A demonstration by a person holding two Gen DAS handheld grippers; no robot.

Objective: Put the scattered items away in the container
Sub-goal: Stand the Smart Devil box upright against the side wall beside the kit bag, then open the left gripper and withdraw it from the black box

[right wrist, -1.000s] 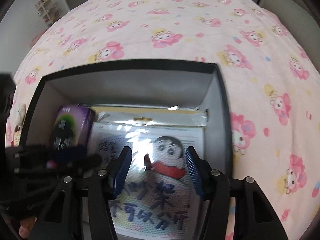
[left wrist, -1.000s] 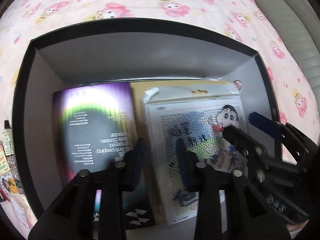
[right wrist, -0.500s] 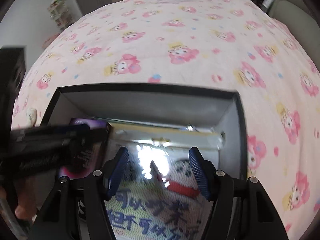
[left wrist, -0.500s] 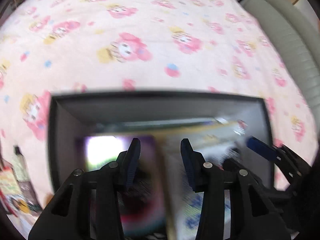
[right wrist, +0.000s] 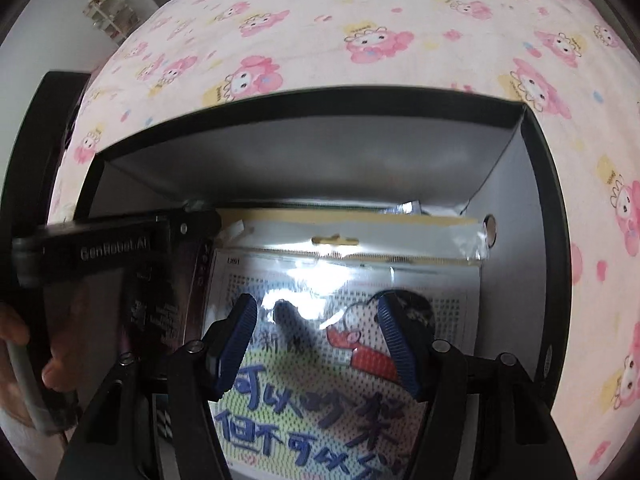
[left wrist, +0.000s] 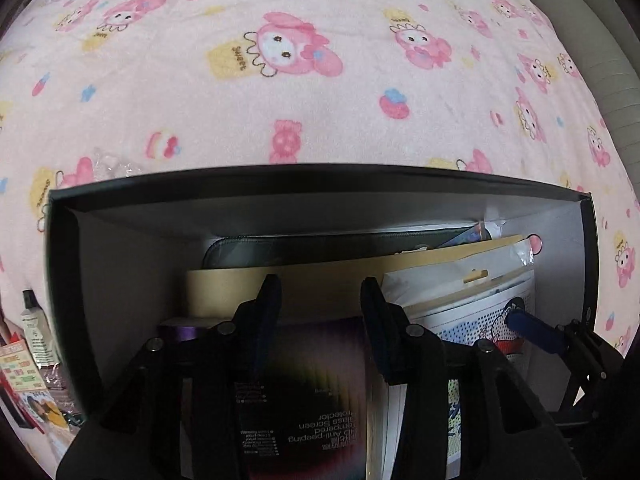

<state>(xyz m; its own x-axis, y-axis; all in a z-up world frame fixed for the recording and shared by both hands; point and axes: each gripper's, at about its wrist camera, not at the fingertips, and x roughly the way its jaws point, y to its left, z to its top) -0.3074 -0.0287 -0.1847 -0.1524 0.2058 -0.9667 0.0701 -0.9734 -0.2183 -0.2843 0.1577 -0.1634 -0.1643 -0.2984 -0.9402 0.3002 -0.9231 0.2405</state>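
Both wrist views look forward along open fingers, close above the near edge of the black box [left wrist: 320,188], facing its far wall and the pink blanket [left wrist: 320,92] beyond. Both share the cartoon packet [right wrist: 344,320]; the left gripper [right wrist: 112,240] shows left of the right gripper's [right wrist: 316,344] fingers.

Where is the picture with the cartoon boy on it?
The cartoon bead kit lies inside the black box, on its right side in both views, beside the purple screen-protector box and under the right hand-held gripper.

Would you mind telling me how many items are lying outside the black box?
3 at least, all left of the black box: a small tube, colourful packets beneath it, and crinkled clear plastic behind the rim. More may be hidden out of frame.
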